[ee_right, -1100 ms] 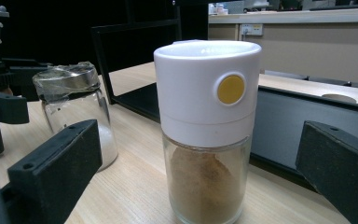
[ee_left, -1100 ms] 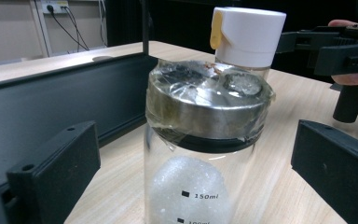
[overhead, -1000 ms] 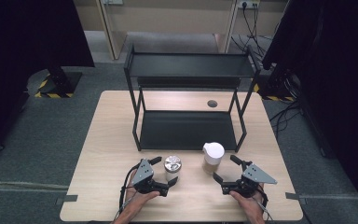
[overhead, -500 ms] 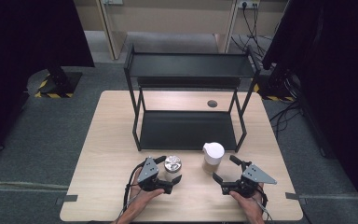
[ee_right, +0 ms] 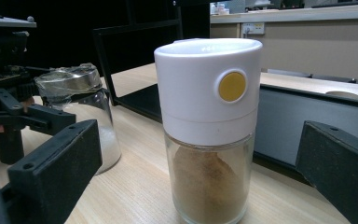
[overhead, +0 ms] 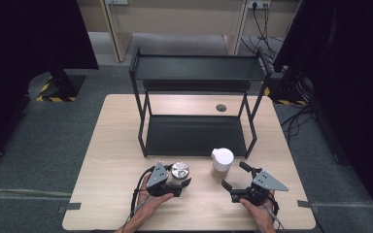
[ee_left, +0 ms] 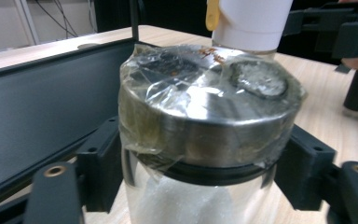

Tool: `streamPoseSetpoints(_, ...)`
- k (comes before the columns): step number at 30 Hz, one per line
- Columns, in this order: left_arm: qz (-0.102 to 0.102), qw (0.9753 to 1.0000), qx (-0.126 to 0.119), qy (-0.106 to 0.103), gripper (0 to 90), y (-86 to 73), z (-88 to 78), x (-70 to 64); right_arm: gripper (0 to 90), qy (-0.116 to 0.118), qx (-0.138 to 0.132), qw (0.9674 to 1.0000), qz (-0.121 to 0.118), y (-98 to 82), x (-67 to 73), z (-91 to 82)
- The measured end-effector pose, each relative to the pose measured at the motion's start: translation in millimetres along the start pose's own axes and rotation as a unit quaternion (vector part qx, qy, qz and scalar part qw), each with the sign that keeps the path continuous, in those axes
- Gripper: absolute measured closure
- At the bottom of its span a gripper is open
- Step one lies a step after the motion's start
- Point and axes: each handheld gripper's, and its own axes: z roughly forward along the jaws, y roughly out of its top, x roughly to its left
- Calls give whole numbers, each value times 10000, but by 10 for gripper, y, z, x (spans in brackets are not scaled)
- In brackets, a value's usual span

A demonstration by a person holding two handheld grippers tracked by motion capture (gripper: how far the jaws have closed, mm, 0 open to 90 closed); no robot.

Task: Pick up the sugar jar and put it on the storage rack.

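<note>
Left claw [overhead: 180,180] round upright jar [ee_left: 205,135]

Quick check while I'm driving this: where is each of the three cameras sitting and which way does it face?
High view: above the near edge of the table, facing forward and down at the black rack; both forearms, the left claw and right claw show.
Left gripper view: on the left claw, facing the metal-lidded jar clamped between its jaws.
Right gripper view: on the right claw, facing the white-capped jar between open jaws.
Shared: both gripper views show both jars and the rack.
</note>
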Motion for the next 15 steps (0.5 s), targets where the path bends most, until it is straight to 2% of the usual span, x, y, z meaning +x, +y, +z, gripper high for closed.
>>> streamPoseSetpoints(13, 6, 9999, -48, 135, 311, 15, -27, -27, 5, 13, -8, 10000, 2, -2, -3, 0)
streamPoseSetpoints(15, -64, 9999, -123, 90, 312, 18, -41, 1, 5, 12, -7, 10000, 7, -3, -3, 0)
